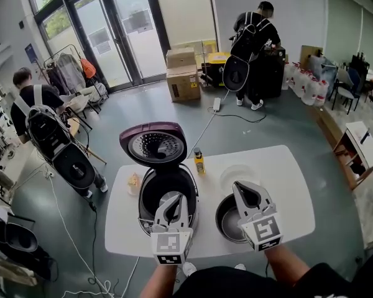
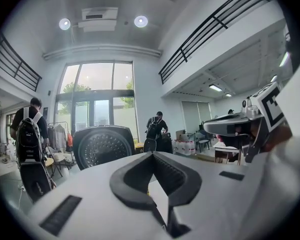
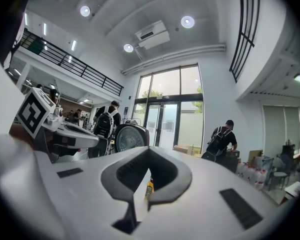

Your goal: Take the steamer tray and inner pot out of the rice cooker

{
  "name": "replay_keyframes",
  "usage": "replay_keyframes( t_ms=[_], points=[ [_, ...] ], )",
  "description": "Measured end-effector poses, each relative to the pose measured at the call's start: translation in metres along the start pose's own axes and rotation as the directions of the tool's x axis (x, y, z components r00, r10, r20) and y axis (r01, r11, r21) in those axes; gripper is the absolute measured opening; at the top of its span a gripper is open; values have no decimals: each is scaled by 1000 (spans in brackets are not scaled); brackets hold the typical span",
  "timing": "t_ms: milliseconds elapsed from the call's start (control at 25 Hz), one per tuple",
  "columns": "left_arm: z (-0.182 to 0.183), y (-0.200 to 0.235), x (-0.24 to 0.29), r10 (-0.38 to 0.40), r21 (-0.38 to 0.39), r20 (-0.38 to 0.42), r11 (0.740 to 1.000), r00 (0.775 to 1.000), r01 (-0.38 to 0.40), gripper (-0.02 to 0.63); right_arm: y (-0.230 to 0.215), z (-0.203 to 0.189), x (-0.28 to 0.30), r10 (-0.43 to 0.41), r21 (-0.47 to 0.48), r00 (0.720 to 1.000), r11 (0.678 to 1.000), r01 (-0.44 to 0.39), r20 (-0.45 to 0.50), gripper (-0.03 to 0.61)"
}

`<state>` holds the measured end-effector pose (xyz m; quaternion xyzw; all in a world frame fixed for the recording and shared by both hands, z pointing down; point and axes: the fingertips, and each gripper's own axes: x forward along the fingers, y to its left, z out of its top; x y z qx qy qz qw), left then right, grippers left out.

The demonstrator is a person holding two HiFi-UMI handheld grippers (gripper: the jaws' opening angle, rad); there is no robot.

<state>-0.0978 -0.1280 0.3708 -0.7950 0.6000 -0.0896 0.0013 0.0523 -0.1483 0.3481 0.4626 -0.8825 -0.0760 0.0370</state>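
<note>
Left tool: jaws closed together, nothing between them, pointing roughly level. Right tool: the same, closed and empty. Rice cooker: on the white desk, directly below and just ahead of the left tool, lid standing open beyond it. Its cavity reads dark and apparently empty. Inner pot: a dark round vessel, mouth up, on the desk directly beneath the right tool and just beside the cooker, on that tool's left. Being round, it offers no long axis, only a rim. Steamer tray: probably the pale round shape on the desk ahead of the right tool, though this is too faint to confirm. Judgement: both items appear to be out of the cooker, so the task looks complete or nearly so. Any further handling of the pot falls to the right tool, which is the nearer one and would have to tip downward. View notes: only the head view shows the pot, the tray and the cooker body. Both tool views look over them at the room, catching the open lid and, in the right one, a small yellow bottle past the jaw tips.
</note>
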Motion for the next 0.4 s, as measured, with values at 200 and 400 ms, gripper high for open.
replay_keyframes(
  t_ms=[200, 400],
  points=[
    [0, 0, -1, -14, -4, 0, 1000, 1000, 14, -5, 6, -1, 2, 9, -1, 1000, 1000, -9, -4, -2],
    [0, 3, 2, -16, -6, 6, 1000, 1000, 16, -5, 2, 10, 8, -16, -6, 1000, 1000, 16, 6, -2]
  ],
)
